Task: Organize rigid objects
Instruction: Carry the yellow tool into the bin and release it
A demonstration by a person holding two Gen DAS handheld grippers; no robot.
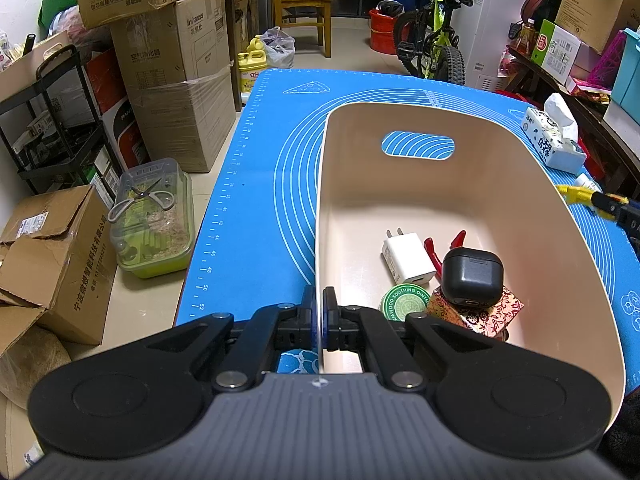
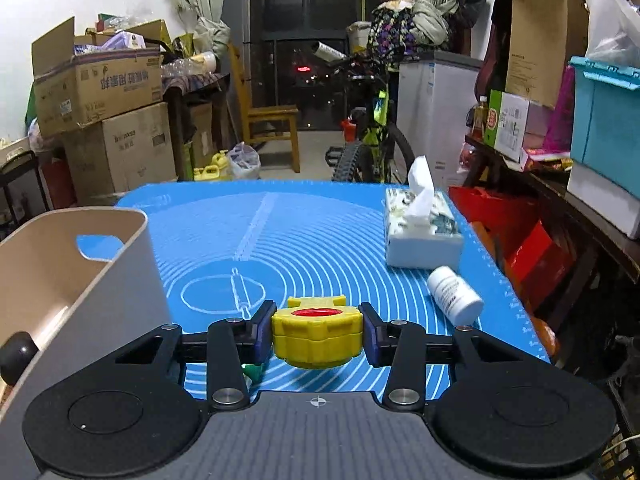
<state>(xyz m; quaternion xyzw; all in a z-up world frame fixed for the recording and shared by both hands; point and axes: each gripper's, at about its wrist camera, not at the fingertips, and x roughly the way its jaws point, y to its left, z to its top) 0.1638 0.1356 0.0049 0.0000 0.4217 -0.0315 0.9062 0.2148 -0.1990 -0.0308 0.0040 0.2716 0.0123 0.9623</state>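
A beige plastic bin (image 1: 400, 128) stands on the blue mat (image 1: 260, 184). My left gripper (image 1: 319, 312) is shut on the bin's left wall near its near corner. Inside lie a white charger (image 1: 406, 261), red-handled pliers (image 1: 456, 242), a black earbud case (image 1: 472, 278), a green ointment tin (image 1: 404, 304) and a patterned box (image 1: 480, 312). My right gripper (image 2: 318, 334) is shut on a yellow toy piece with a red centre (image 2: 318, 336), held above the mat right of the bin (image 2: 100, 280); it also shows in the left wrist view (image 1: 580, 194).
A tissue pack (image 2: 420, 228) and a white pill bottle (image 2: 454, 294) lie on the mat's right side. Cardboard boxes (image 1: 176, 72), a clear container with scissors (image 1: 154, 220), a chair (image 1: 304, 12) and a bicycle (image 1: 436, 40) stand around the table.
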